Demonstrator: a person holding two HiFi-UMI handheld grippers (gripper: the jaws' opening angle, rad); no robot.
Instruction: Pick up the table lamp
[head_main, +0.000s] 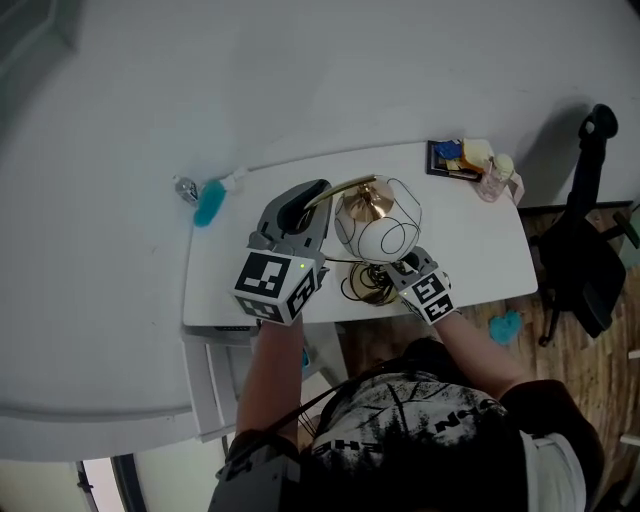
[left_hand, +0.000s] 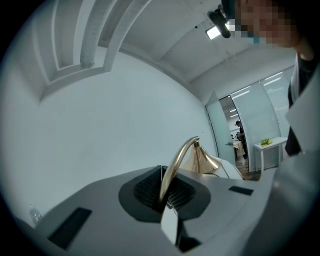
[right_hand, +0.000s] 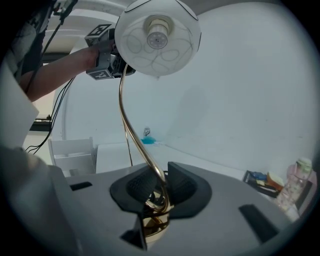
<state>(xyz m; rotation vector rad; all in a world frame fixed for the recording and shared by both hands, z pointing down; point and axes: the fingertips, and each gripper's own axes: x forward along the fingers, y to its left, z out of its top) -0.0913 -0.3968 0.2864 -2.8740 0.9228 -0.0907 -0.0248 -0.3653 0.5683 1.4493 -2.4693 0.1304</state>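
Two grips share the table lamp (head_main: 380, 232): a curved brass stem (left_hand: 176, 162) carrying a white globe shade in a wire cage (right_hand: 157, 37) above a round brass base (head_main: 372, 288). The left gripper (left_hand: 162, 189) is clenched on the upper stem near the shade. The right gripper (right_hand: 157, 187) is clamped low on the stem, just above the base.

The lamp hangs between them over the near edge of the white table (head_main: 480, 235). I judge it barely lifted, though no view shows a gap under the base.

To lift it well, both hands should rise together at the same spacing, so the thin round stem neither twists in the pads nor bends. The shade end looks ready to swing, so a slow, level lift suits it. The black cord (head_main: 348, 288) looped left of the base needs slack.
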